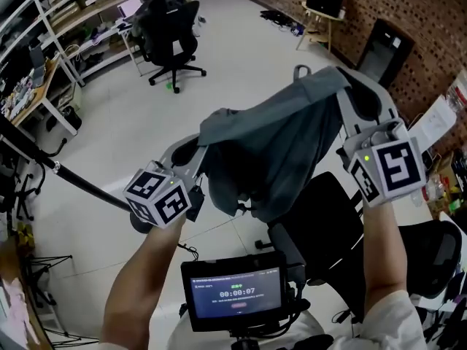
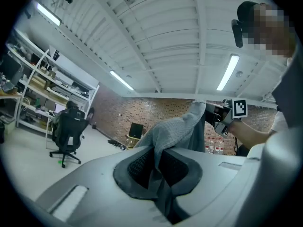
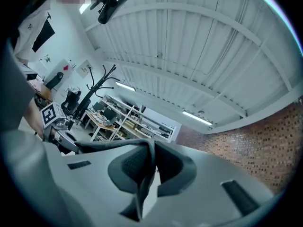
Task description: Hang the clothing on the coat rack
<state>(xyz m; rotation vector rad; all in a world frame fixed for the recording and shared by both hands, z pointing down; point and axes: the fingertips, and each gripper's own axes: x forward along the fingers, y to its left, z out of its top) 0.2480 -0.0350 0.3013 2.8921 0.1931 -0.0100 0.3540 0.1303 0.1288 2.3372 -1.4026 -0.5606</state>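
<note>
Clothing (image 1: 277, 144), one grey piece, spans two grippers; the left gripper (image 2: 158, 167) and right gripper (image 3: 150, 167) each clamp an edge. The right gripper view shows one coat rack (image 3: 94, 90) at middle left, which the left gripper view does not.

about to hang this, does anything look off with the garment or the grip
Nothing stands out. The garment hangs bunched between the left gripper and the right gripper, each shut on a pinch of fabric. No tear or stain shows.

There are two grippers (image 2: 158, 164) (image 3: 150, 167), one grey piece of clothing (image 1: 277, 144), one coat rack (image 3: 96, 90) and one little screen (image 1: 237, 292).
</note>
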